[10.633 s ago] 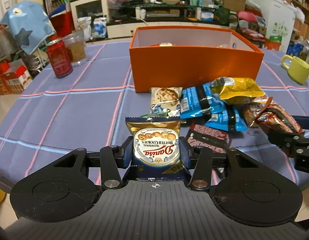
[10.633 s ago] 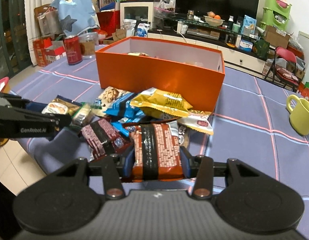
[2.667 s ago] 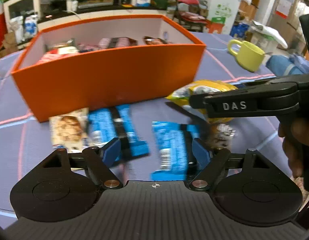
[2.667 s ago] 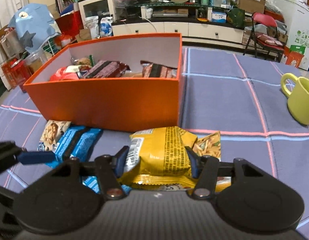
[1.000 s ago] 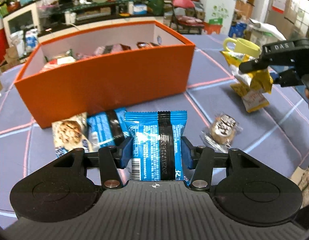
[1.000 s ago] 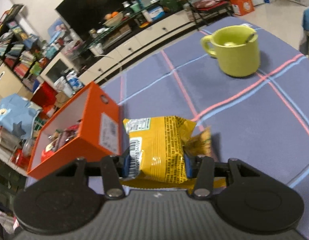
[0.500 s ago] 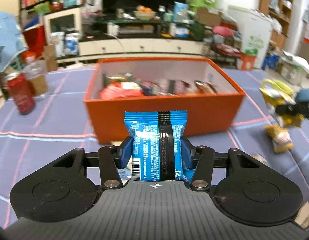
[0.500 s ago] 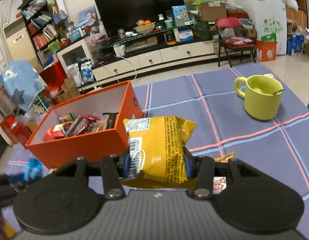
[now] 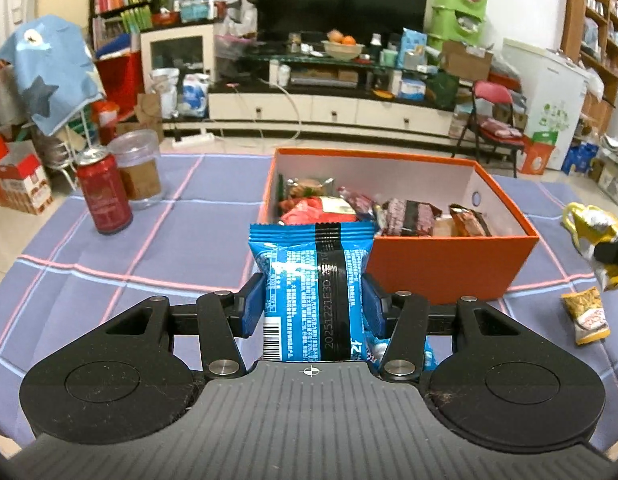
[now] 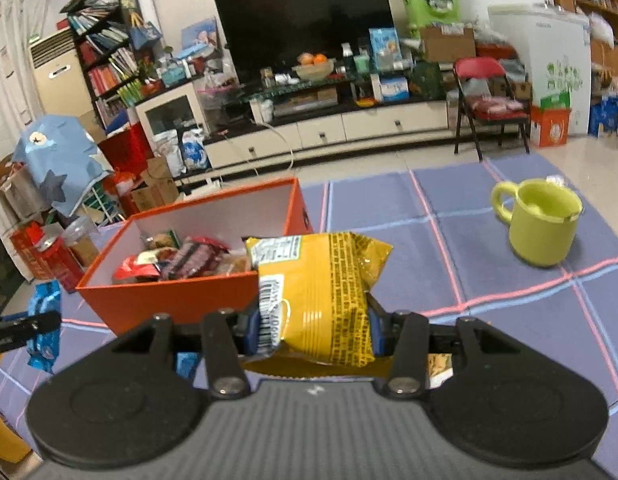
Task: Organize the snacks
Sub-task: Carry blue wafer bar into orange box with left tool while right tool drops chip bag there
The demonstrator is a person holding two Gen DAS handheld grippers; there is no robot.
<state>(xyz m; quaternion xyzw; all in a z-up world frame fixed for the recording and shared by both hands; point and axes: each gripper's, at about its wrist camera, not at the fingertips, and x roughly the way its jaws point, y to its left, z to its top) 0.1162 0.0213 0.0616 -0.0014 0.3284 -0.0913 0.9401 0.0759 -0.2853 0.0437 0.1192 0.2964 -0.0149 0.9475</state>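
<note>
My left gripper (image 9: 311, 309) is shut on a blue snack packet (image 9: 314, 292) with a black stripe, held upright above the table in front of the orange box (image 9: 437, 268). The box holds several wrapped snacks (image 9: 409, 214). My right gripper (image 10: 311, 326) is shut on a yellow snack bag (image 10: 321, 292), raised to the right of the orange box (image 10: 177, 300). In the left wrist view that yellow bag (image 9: 593, 232) hangs at the far right. The blue packet (image 10: 45, 320) shows at the left edge of the right wrist view.
A small orange-yellow packet (image 9: 587, 314) lies on the purple checked tablecloth (image 9: 109, 248) right of the box. A red can (image 9: 103, 194) and a clear cup (image 9: 139, 168) stand at the left. A green mug (image 10: 543, 222) stands at the right. More blue wrapper shows under my left fingers.
Both grippers rose and swung round to face the box, each keeping its packet. The box now sits lower and straighter in both views, with its contents showing.
</note>
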